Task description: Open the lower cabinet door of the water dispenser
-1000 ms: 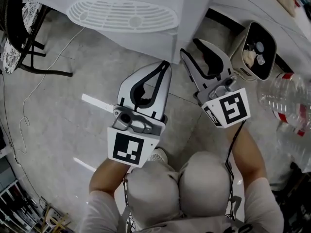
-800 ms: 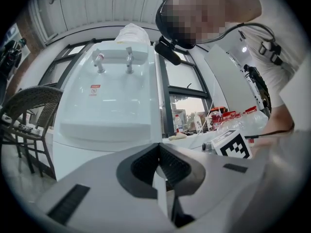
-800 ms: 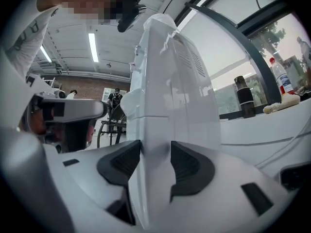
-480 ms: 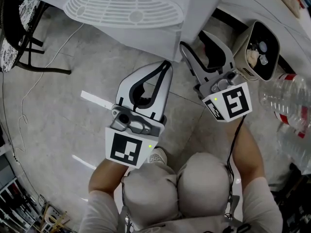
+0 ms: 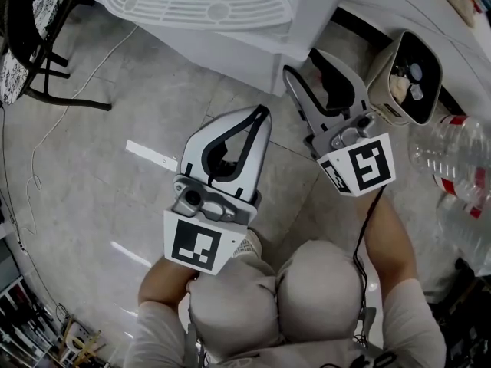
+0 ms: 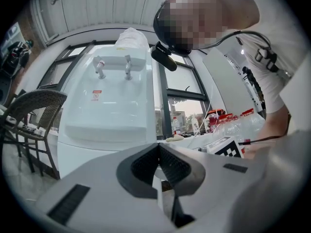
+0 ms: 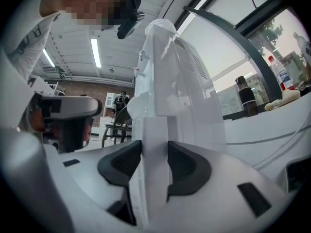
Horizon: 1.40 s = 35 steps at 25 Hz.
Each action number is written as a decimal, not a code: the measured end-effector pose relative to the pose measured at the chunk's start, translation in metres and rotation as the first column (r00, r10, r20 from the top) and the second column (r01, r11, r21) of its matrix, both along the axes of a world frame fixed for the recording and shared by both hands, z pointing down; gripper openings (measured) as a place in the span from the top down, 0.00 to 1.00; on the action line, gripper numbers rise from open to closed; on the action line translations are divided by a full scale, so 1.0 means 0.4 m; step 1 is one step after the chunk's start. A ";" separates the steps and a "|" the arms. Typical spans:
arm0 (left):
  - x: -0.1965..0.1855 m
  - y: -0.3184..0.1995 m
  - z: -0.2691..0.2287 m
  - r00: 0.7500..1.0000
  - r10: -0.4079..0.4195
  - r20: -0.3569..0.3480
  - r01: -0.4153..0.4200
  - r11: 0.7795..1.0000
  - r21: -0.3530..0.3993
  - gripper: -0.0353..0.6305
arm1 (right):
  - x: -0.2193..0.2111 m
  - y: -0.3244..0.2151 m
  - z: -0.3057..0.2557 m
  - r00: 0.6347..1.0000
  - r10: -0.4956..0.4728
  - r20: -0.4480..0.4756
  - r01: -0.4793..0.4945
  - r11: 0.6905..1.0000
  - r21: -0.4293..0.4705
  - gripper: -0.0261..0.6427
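Observation:
The white water dispenser (image 5: 230, 33) stands at the top of the head view, with its drip grille (image 5: 199, 2) above. My right gripper (image 5: 301, 62) reaches level to the dispenser's front right corner. In the right gripper view, the white edge of the lower cabinet door (image 7: 154, 130) stands upright between the jaws of my right gripper (image 7: 154, 154). They have just been closing, and both dark pads (image 7: 182, 166) rest against it. My left gripper (image 5: 261, 115) hangs shut and empty over the floor, a short way in front of the dispenser (image 6: 109, 110).
A cream bin (image 5: 406, 79) with small items inside stands right of the dispenser. Large clear water bottles (image 5: 453, 156) lie at the right edge. A black chair (image 5: 31, 52) and a thin cable (image 5: 42, 152) are at the left. A white strip (image 5: 151, 156) lies on the tiled floor.
The head view has shifted, so the dispenser sits slightly higher in it. My left gripper has drifted a little lower in the picture. The right gripper stays at the dispenser's corner.

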<state>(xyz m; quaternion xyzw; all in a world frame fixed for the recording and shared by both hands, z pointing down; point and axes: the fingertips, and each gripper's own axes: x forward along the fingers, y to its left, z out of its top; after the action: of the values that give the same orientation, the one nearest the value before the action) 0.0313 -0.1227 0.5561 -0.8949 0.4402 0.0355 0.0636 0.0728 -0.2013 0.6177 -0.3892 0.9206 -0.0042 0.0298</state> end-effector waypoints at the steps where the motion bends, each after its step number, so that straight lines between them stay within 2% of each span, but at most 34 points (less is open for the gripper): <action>1: -0.007 0.006 0.002 1.000 -0.006 0.001 0.006 1.000 -0.002 0.94 | -0.007 0.020 0.001 1.000 -0.019 0.008 0.019 1.000 0.000 0.69; 5: -0.043 0.041 -0.004 1.000 -0.026 0.003 0.026 1.000 -0.007 0.94 | -0.042 0.100 0.000 0.995 -0.096 0.020 0.096 0.995 -0.008 0.70; 9: -0.103 0.083 -0.006 0.998 -0.064 0.010 0.065 0.998 -0.015 0.94 | -0.085 0.177 -0.003 0.977 -0.212 0.031 0.212 0.977 -0.003 0.73; 11: -0.137 0.103 0.001 0.996 -0.082 0.020 0.082 0.996 -0.022 0.94 | -0.112 0.206 -0.012 0.966 -0.255 0.046 0.254 0.967 0.009 0.87; 22: -0.298 0.187 0.007 0.972 -0.230 0.055 0.231 0.973 -0.022 0.94 | -0.335 0.341 -0.023 0.881 -0.472 0.036 0.471 0.882 0.021 0.86; 25: -0.349 0.206 -0.001 0.951 -0.297 0.088 0.298 0.954 -0.005 0.94 | -0.396 0.366 -0.020 0.852 -0.522 0.034 0.522 0.853 0.019 0.86; 28: -0.398 0.220 -0.006 0.918 -0.376 0.122 0.378 0.926 0.005 0.94 | -0.457 0.384 -0.018 0.827 -0.562 0.029 0.562 0.827 0.019 0.86; 35: -0.519 0.243 0.007 0.840 -0.524 0.141 0.532 0.847 -0.021 0.94 | -0.577 0.407 -0.028 0.800 -0.600 0.020 0.599 0.800 0.040 0.86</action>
<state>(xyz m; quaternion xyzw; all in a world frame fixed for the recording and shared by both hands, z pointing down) -0.1764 -0.0253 0.5589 -0.7409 0.6654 -0.0549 0.0730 -0.1580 -0.0387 0.6065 -0.0776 0.9958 -0.0050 0.0478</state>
